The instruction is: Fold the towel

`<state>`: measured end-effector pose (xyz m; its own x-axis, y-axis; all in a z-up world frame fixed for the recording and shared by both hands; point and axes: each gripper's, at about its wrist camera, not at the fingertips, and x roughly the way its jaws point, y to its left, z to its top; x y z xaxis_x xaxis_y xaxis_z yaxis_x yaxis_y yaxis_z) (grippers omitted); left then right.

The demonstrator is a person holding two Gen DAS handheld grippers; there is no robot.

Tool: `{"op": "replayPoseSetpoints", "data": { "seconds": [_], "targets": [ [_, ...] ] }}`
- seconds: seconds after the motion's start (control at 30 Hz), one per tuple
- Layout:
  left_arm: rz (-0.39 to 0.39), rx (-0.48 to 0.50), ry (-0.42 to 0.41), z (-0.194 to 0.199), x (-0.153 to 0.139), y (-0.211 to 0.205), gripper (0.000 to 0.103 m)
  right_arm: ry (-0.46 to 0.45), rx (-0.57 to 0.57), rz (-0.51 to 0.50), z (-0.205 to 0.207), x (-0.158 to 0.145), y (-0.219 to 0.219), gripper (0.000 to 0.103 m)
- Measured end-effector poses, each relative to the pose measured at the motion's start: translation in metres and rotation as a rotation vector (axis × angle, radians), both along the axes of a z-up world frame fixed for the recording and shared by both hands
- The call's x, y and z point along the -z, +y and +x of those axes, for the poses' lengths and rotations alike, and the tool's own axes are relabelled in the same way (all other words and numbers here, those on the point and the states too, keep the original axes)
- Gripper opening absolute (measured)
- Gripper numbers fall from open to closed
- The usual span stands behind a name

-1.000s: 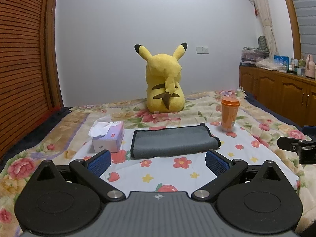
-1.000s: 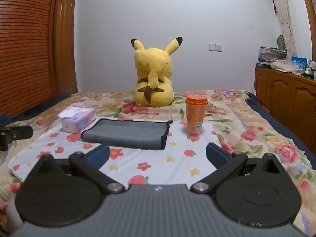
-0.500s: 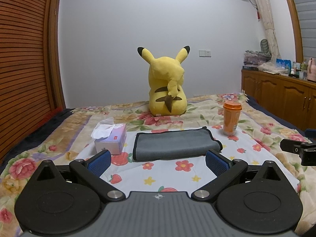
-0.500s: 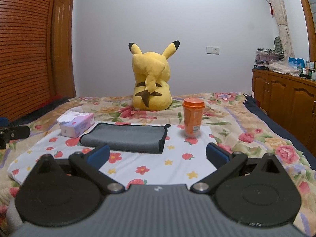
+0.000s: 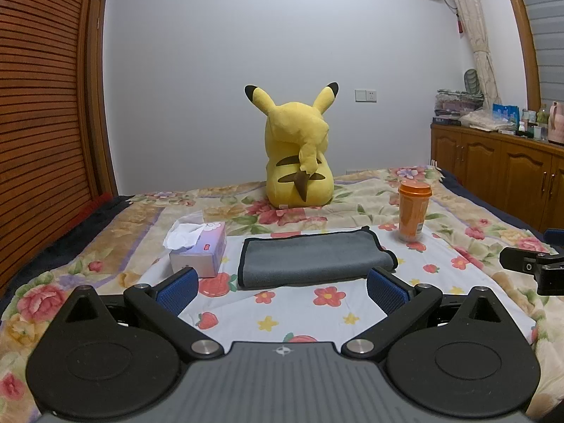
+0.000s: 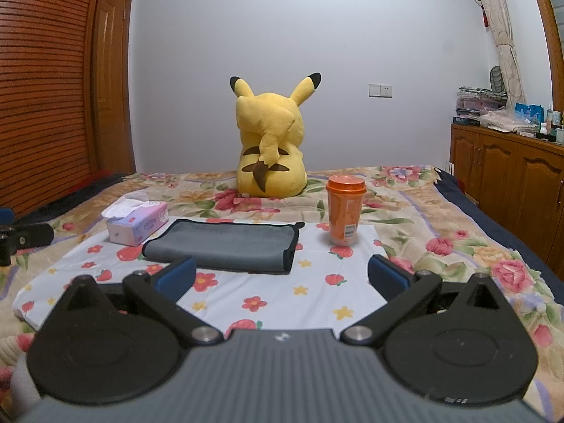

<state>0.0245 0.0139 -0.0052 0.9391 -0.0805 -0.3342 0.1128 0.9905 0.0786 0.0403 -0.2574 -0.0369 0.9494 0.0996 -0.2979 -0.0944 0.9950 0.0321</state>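
Observation:
A grey towel with black edging (image 5: 313,259) lies folded flat on a white floral cloth (image 5: 299,313) on the bed; it also shows in the right wrist view (image 6: 225,245). My left gripper (image 5: 282,289) is open and empty, held back from the towel's near edge. My right gripper (image 6: 282,276) is open and empty, nearer than the towel and a little to its right. The right gripper's tip shows at the left wrist view's right edge (image 5: 528,266). The left gripper's tip shows at the right wrist view's left edge (image 6: 24,238).
A tissue box (image 5: 199,250) stands left of the towel. An orange lidded cup (image 5: 413,211) stands to its right. A yellow plush toy (image 5: 299,162) sits behind. A wooden cabinet (image 5: 500,179) lines the right wall, a slatted wardrobe (image 5: 38,141) the left.
Both grippers have lowered and tilted up, so the bed sits lower in each view. The towel has not moved and both grippers stay open.

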Motion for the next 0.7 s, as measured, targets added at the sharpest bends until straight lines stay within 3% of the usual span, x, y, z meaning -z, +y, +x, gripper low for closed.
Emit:
{"op": "replayPoseSetpoints", "data": {
  "seconds": [0.7],
  "targets": [
    [0.006, 0.001, -0.003, -0.0001, -0.0001, -0.0006, 0.103, -0.001, 0.000, -0.001, 0.0000, 0.0003, 0.0003, 0.103]
  ]
}}
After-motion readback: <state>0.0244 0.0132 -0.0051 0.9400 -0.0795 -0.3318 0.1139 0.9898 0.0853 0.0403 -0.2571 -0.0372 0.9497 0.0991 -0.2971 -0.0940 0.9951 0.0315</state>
